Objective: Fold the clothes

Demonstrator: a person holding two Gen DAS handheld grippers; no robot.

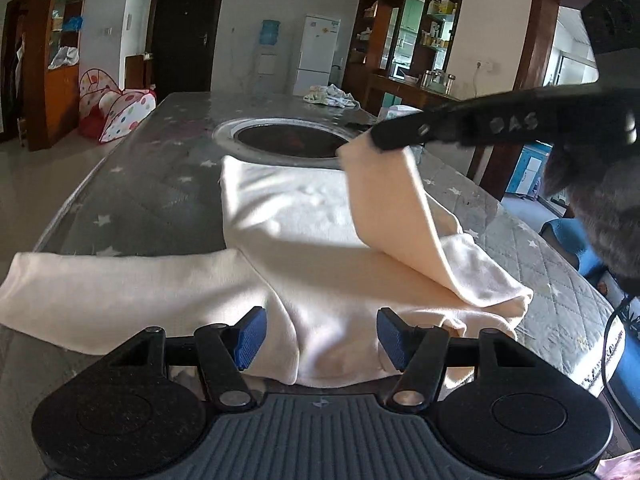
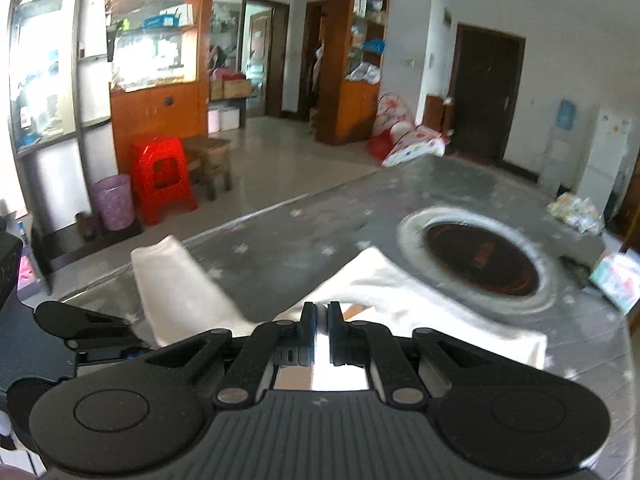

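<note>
Across the grey starred table lies the cream garment. Right gripper, closed, pinches one sleeve and lifts it for folding inward; left gripper waits half-open, empty.

Cream garment: soft matt cloth; table cover: glossy.

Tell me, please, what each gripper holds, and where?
The right gripper pinches the cream garment by its sleeve end, lifted over the body. The left gripper is open, holding nothing.
</note>
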